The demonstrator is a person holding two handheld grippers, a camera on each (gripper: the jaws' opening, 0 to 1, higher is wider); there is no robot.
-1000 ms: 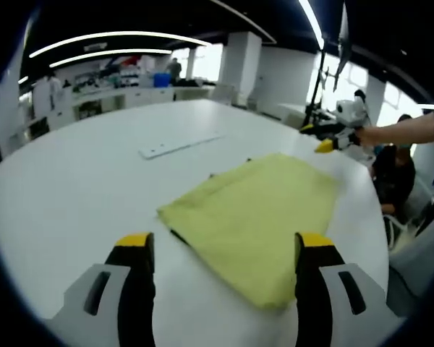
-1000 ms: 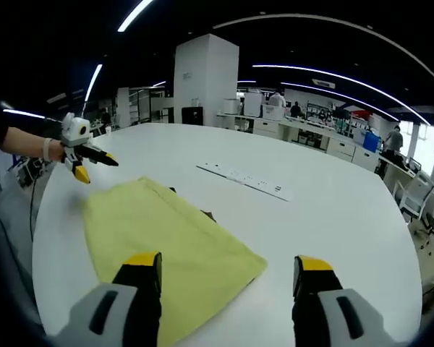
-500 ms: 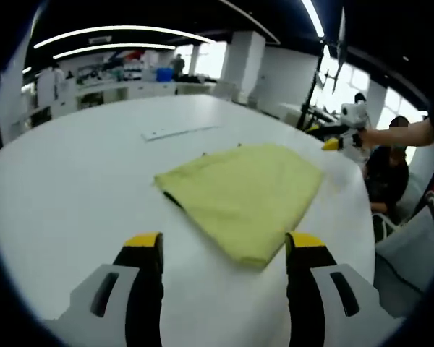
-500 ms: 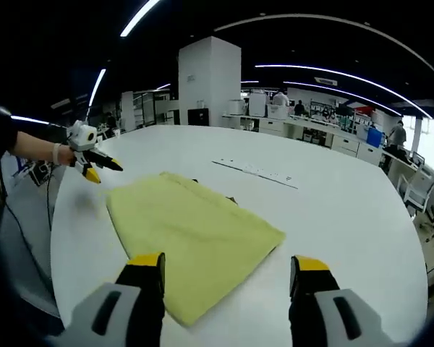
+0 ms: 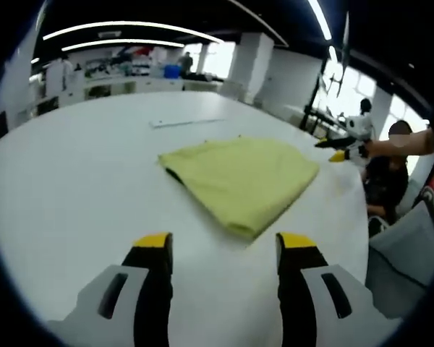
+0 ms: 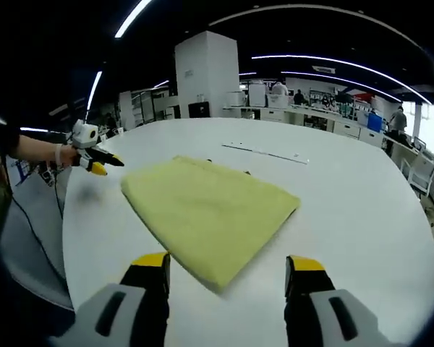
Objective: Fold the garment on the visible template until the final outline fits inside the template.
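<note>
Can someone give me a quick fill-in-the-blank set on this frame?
1. The garment is ____ in colour.
2. It lies folded on a ____ table.
3. The jaws of the right gripper stand ____, holding nothing.
4. The jaws of the left gripper stand ____ too.

Missing words: yellow; white; open; open

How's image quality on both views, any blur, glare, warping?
Left gripper view: soft overall, yellow cloth edges blurred, windows at the right blown out, table rim bowed. Right gripper view: sharper, ceiling light strips curved by the fisheye, faint sheen on the table, cloth evenly lit.
</note>
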